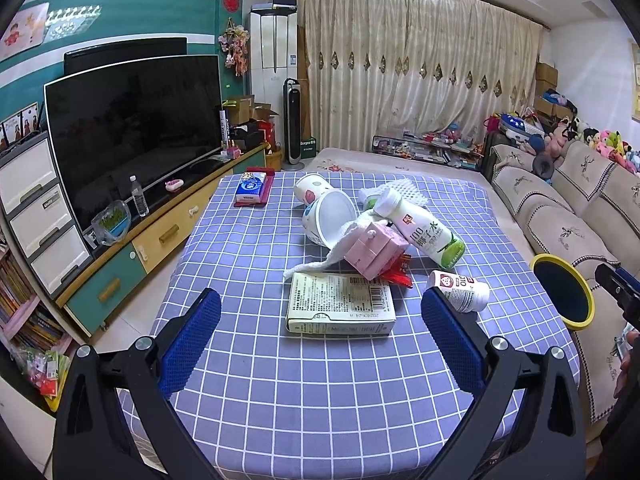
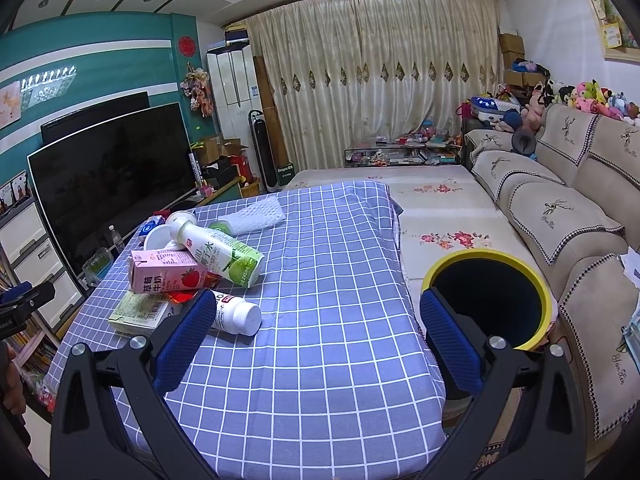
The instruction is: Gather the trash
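Flat cream carton lies on the checked worktop directly ahead of the left gripper, long axis crosswise between its open, empty jaws. Right gripper, also open and empty, faces the yellow-rimmed bin beside the worktop.

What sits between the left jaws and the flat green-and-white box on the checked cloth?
Nothing visible. The left gripper is open, and only bare tablecloth lies before the box; the small white bottle lies off to its right.
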Demonstrator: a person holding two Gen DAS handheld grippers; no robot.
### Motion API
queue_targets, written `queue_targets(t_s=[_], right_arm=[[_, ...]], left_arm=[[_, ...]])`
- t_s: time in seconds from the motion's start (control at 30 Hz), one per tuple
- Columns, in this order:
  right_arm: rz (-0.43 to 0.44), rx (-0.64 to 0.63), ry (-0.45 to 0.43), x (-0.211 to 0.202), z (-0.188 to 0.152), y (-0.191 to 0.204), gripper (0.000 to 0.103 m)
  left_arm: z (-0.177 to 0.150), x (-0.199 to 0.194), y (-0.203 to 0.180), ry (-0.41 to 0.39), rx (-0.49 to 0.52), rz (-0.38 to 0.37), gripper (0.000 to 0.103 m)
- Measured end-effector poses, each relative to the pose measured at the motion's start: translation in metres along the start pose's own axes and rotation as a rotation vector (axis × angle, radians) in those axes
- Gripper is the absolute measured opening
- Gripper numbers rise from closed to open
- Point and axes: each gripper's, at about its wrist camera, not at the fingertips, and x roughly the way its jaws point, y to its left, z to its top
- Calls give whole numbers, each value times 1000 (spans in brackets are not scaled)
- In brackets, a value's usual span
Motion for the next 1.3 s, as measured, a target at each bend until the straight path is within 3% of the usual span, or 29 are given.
queue_targets(t_s=[0.53,0.9,1.3], right_arm=[[2,2,7,4,-1,-1,97],[33,-27,82,38,-10,9,97],[274,-138,278,130,-15,58,97]], left_arm=[[0,5,0,10,0,-1,99],[0,15,7,21,-16,18,99],[0,52,12,79,-29,33,99]])
